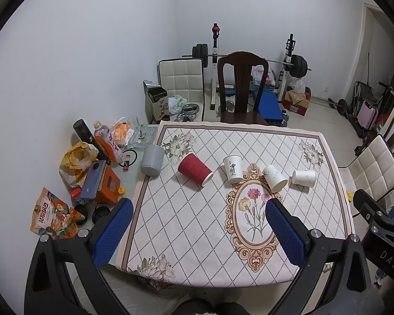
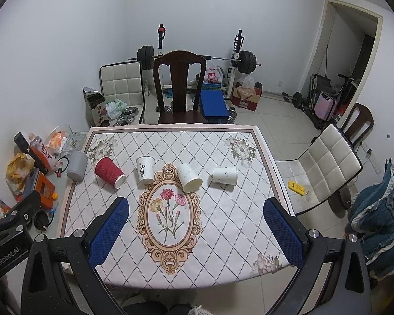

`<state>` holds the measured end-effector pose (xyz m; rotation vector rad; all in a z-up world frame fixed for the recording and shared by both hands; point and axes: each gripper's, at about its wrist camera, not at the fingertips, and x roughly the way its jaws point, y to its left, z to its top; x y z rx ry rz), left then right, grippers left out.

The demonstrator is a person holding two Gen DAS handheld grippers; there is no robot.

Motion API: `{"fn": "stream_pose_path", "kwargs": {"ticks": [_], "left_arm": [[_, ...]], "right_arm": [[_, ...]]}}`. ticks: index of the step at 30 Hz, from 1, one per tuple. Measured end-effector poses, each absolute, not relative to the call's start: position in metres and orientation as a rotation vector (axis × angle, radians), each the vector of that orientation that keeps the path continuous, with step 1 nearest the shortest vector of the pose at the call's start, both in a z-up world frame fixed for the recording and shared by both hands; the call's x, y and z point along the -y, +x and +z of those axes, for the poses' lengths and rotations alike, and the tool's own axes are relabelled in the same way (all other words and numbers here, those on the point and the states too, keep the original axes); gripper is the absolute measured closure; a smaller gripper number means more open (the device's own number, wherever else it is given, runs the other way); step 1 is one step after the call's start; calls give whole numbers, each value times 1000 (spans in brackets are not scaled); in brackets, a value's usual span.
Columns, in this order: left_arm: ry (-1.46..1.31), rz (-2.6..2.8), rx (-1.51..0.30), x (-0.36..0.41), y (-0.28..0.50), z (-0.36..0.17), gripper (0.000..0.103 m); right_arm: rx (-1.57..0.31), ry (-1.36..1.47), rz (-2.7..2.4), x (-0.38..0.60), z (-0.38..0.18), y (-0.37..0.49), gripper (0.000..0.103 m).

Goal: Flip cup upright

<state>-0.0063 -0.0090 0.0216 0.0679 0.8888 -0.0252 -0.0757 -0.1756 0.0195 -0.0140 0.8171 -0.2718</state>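
Several cups lie on their sides in a row across the patterned tablecloth (image 1: 197,225): a grey cup (image 1: 152,159) at the left edge, a red ribbed cup (image 1: 195,169), a white cup with black writing (image 1: 232,169), and two white marbled cups (image 1: 274,178) (image 1: 304,177). They show likewise in the right wrist view: grey (image 2: 77,166), red (image 2: 109,172), written (image 2: 145,169), marbled (image 2: 189,178) (image 2: 224,175). My left gripper (image 1: 199,207) is open and empty above the table's near half. My right gripper (image 2: 197,207) is open and empty, also short of the cups.
Clutter of bottles, bags, a phone and boxes (image 1: 92,168) fills the table's left strip. A dark wooden chair (image 1: 243,89) stands behind the table, a white padded chair (image 2: 325,168) to its right. Weight bench and barbell (image 2: 218,60) stand by the far wall.
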Motion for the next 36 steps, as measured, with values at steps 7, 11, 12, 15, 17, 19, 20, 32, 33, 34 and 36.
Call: {"fn": "stream_pose_path", "kwargs": {"ticks": [7,11,12,15,17,19,20,32,33,34,36], "left_arm": [[64,-26,-883,11,-8,26,0],[65,-27,-882,11,-8,26,0],[64,-27,-882,11,-8,26,0],[65,-26,-881,11,-9,26,0],[63,-28,-881,11,-9,27,0],[63,-27,-881,10,-8,26,0],[63,-29,-881,11,-8,27,0],[55,-21,-880,18,-5,31,0],[54,-22,-880,17,-6,31,0],[52,-21,-882,18,-4,31,0],[52,-22,-883,19,-4,30,0]], "right_arm": [[-816,-14,-272,175,22,-76,0],[-815,-16,-272,174,22,-78,0],[-813,-16,-272,174,23,-78,0],[-811,-14,-274,174,22,-79,0],[-812,-14,-272,175,26,-78,0],[-811,-15,-272,174,27,-78,0],[-812,-15,-271,175,26,-78,0],[-809,-17,-269,174,29,-79,0],[-809,-17,-267,173,31,-79,0],[-807,-18,-265,173,31,-79,0],[-809,-17,-258,173,36,-77,0]]}}
